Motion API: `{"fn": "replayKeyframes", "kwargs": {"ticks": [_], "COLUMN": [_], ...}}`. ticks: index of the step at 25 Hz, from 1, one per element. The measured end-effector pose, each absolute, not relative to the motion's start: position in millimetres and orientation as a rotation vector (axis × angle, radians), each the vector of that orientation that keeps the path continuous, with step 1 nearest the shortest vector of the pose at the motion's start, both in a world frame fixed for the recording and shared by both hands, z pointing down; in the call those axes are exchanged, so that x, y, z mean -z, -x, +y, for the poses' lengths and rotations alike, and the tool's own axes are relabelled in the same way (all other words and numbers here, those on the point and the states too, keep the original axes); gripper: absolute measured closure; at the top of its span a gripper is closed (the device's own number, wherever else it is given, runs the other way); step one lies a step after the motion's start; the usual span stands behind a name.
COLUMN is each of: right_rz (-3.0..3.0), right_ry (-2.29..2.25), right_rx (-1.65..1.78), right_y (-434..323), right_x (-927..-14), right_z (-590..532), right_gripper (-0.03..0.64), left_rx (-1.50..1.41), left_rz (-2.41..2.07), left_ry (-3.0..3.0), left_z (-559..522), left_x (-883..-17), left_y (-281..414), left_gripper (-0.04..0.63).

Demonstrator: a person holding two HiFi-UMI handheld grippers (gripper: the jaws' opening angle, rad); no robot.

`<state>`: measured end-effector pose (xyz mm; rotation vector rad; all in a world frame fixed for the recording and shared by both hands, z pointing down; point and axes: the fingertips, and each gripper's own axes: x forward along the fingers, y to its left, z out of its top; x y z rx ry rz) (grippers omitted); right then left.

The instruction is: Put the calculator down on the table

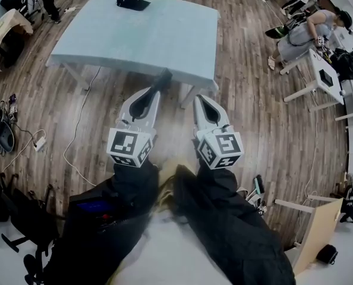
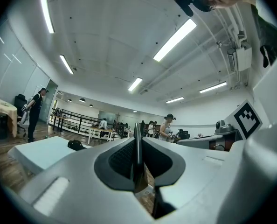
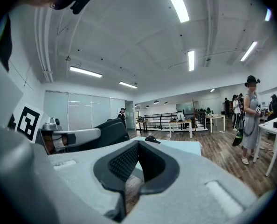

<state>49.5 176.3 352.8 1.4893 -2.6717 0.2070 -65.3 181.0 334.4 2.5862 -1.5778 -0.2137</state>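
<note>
In the head view my left gripper is shut on a slim dark calculator, which sticks out past the jaw tips toward the near edge of the pale blue table. The left gripper view shows the calculator edge-on as a thin dark slab clamped between the pads. My right gripper hangs beside it to the right, shut and empty, with its tips meeting. From the right gripper view the calculator is a dark slab in front of the left gripper. Both grippers are short of the table, over the wooden floor.
A black cap-like thing lies at the table's far edge. White desks with a seated person stand at the right. Cables and a power strip trail on the floor at the left, near dark chairs.
</note>
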Motion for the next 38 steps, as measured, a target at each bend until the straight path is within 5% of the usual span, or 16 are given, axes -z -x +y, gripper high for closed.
{"fn": "replayKeyframes", "kwargs": {"ticks": [38], "right_rz": [-2.724], "right_ry": [-1.348], "right_rx": [-0.439], "right_y": [-85], "right_x": [-389], "right_z": [-224], "right_gripper": [0.615], "left_rx": [0.037], "left_rz": [-1.779], "left_ry": [-2.424], "left_z": [-202], "left_x": [-350], "left_y": [58], "left_gripper": [0.549]}}
